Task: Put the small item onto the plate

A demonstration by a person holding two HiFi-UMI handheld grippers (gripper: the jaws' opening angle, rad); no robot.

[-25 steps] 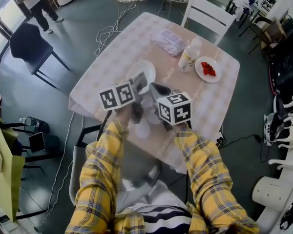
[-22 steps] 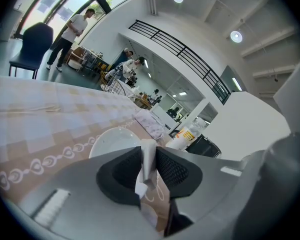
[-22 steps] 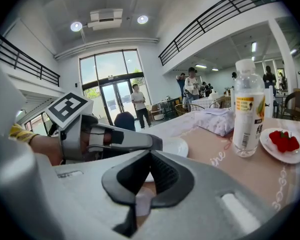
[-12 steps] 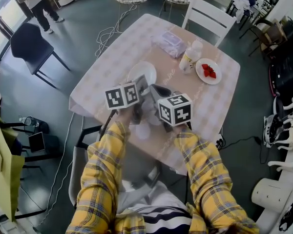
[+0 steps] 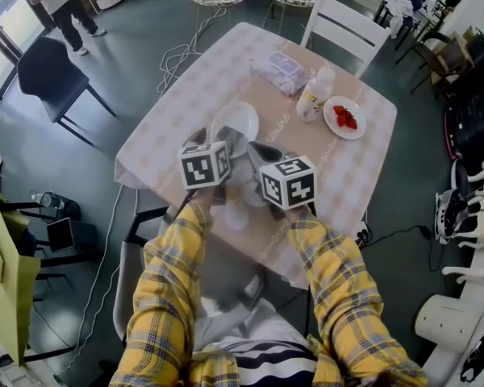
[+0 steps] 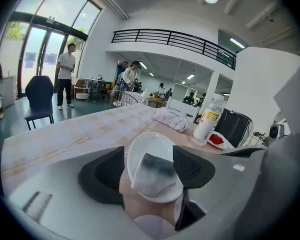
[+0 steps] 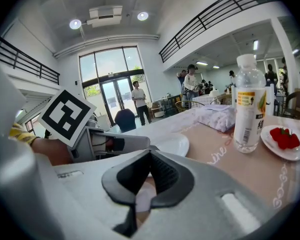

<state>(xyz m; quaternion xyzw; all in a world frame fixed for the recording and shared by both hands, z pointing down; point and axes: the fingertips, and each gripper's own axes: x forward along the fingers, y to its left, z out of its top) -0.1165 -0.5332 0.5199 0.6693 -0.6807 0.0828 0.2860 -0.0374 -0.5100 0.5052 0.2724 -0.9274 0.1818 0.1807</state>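
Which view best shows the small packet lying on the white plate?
The left gripper view: the packet lies in full sight on the plate, between the left gripper's jaws, which have just been opening. In the head view that gripper hides it; the right gripper view shows only the plate's rim.

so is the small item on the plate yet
Yes, on it: the small item lies on the white plate; the left tool, jaws just opened, stands clear.
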